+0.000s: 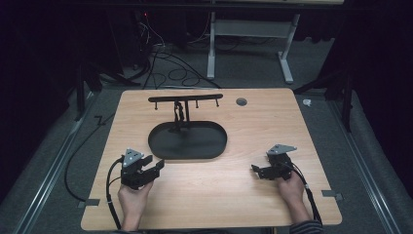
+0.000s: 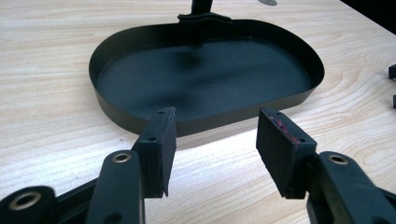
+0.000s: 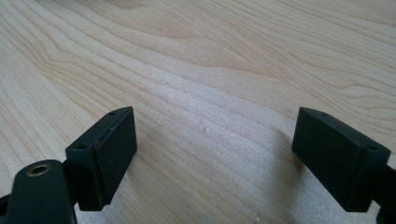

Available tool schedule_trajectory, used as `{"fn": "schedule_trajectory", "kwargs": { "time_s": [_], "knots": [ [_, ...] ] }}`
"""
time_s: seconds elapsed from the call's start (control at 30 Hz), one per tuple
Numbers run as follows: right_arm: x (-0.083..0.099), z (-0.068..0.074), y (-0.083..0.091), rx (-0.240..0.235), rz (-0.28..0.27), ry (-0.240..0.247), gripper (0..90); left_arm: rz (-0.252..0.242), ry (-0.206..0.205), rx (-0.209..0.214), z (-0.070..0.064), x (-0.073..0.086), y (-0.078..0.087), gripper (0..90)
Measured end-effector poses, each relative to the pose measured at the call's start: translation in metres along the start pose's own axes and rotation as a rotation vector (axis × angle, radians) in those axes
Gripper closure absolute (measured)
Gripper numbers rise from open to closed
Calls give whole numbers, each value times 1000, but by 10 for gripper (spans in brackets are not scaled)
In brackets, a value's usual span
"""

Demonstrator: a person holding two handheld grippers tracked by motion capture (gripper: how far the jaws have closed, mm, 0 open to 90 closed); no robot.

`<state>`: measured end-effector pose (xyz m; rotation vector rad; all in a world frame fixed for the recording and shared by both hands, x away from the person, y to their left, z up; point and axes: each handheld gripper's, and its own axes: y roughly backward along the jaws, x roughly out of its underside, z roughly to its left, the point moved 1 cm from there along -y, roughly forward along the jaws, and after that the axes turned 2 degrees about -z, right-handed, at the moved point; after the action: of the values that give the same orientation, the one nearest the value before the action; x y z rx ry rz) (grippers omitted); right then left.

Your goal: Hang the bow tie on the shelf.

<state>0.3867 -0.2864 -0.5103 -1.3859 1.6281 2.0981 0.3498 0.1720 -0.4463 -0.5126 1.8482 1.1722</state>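
Note:
A black oval tray (image 1: 214, 146) lies on the middle of the wooden table (image 1: 253, 195), with a thin black post and a T-shaped hook bar (image 1: 185, 99) rising from its far side. My left gripper (image 1: 157, 165) rests at the front left, held by a hand, open and empty, its jaws facing the tray's near rim (image 2: 210, 122). Between its pads (image 2: 161, 144) lies bare wood. My right gripper (image 1: 256, 170) sits at the front right, open wide over bare table (image 3: 210, 93), with nothing between its pads (image 3: 109, 149).
A small round grommet (image 1: 241, 102) sits in the table's far right part. Beyond the far edge are cables (image 1: 165, 68) on the floor and the white legs of another desk (image 1: 212, 48). Dark stands flank the table on both sides.

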Motion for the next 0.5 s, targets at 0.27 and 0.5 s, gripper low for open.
{"fn": "schedule_trajectory", "kwargs": {
  "time_s": [0.27, 0.5],
  "knots": [
    [0, 0, 0, 0, 0, 0, 148, 12, 11, 5, -1, 7, -3, 481],
    [0, 0, 0, 0, 0, 1, 148, 26, 22, 7, 0, 12, -6, 481]
  ]
}}
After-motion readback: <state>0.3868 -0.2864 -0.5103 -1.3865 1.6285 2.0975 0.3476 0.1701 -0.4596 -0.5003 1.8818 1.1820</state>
